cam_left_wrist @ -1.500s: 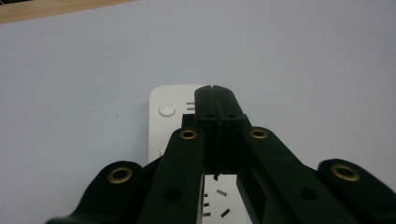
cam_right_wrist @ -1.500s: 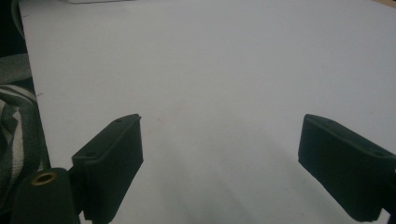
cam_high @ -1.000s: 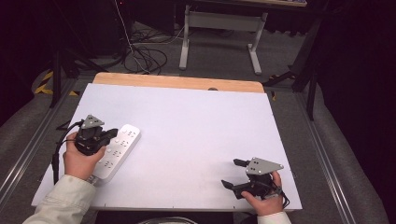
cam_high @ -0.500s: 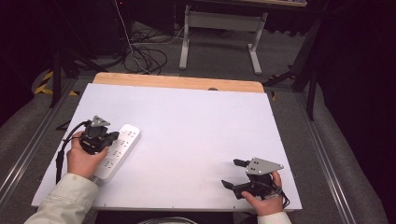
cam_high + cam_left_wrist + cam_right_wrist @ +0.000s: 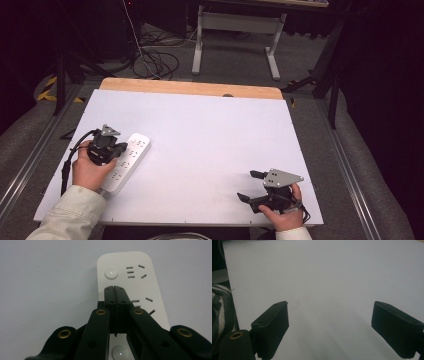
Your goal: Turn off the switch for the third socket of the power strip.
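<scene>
Left hand-held gripper (image 5: 116, 149) shifted slightly forward along the white power strip (image 5: 131, 155), towards its far end

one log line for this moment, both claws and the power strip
left claw: shut, tips over power strip near round button | right claw: open, nothing between jaws, over bare white table | strip: flat at table's left

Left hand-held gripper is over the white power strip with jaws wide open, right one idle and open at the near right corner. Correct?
Not quite. The left hand-held gripper is over the white power strip, but its jaws are shut, pressed together with nothing between them, as the left gripper view shows. The right hand-held gripper is open at the near right corner.
</scene>
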The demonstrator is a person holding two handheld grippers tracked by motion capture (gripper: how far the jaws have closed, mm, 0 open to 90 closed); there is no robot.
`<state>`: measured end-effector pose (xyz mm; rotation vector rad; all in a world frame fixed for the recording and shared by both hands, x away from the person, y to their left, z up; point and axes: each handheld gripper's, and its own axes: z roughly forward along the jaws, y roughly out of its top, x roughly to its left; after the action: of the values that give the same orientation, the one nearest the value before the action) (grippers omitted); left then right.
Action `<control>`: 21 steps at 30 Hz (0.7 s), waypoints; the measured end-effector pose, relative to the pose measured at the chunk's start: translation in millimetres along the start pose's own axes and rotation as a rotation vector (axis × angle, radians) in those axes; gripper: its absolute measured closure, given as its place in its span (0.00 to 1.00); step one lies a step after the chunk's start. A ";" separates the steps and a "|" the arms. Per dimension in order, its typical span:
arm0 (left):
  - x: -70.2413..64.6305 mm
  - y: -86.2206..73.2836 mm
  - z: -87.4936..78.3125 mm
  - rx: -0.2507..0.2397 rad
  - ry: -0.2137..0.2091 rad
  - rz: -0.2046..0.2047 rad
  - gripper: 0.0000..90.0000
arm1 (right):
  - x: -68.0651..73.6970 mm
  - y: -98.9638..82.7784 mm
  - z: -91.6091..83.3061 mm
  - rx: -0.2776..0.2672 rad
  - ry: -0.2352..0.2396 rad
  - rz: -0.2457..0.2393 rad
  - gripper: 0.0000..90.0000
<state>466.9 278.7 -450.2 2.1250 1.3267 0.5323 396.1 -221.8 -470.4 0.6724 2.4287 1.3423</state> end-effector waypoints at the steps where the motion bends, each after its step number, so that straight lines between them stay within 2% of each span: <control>1: -0.1 0.0 0.0 0.000 0.003 0.004 1.00 | 0.0 0.0 0.0 0.000 0.000 0.000 0.16; 10: -2.6 -0.8 2.1 0.011 0.021 0.012 1.00 | 0.3 0.2 -0.8 -0.006 -0.001 0.001 0.17; 18: -3.2 -1.2 2.5 0.010 0.014 0.007 1.00 | 0.3 0.0 -1.0 -0.006 -0.001 0.002 0.17; 21: -5.2 -1.7 2.6 0.008 0.031 0.022 1.00 | 0.5 0.1 -0.8 -0.008 0.000 0.002 0.17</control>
<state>465.1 273.9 -453.5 2.1486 1.3253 0.5721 395.4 -222.0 -469.9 0.6723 2.4223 1.3524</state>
